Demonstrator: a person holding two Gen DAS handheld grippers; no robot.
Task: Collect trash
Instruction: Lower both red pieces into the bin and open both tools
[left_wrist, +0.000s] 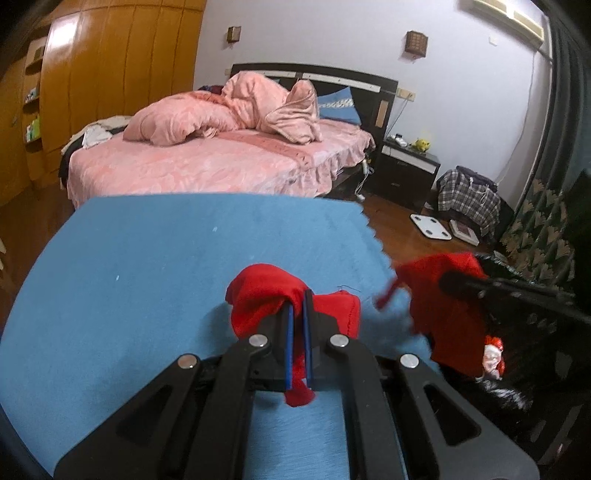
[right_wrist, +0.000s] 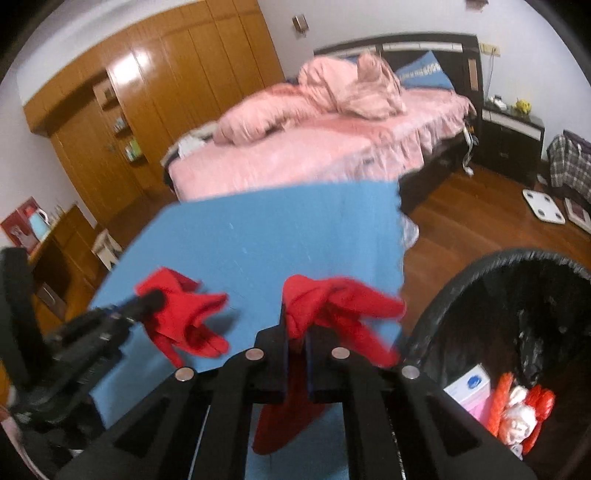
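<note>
My left gripper (left_wrist: 298, 301) is shut on a red cloth (left_wrist: 258, 295) just above the blue-covered table (left_wrist: 166, 258). In the right wrist view it (right_wrist: 149, 298) comes in from the left, with its red glove-like cloth (right_wrist: 192, 325) hanging down. My right gripper (right_wrist: 295, 325) is shut on a second red cloth (right_wrist: 343, 299), which drapes past the table's right edge beside the black-lined bin (right_wrist: 517, 258). From the left wrist view, that right gripper (left_wrist: 448, 281) holds its red cloth (left_wrist: 443, 321) over the bin's side.
The bin holds a white box (right_wrist: 467, 384) and red-and-white rubbish (right_wrist: 524, 410). A bed with pink bedding (left_wrist: 221, 162) stands behind the table. A nightstand (left_wrist: 406, 166), a white scale (left_wrist: 430, 227) and a plaid bundle (left_wrist: 467, 192) sit on the wooden floor.
</note>
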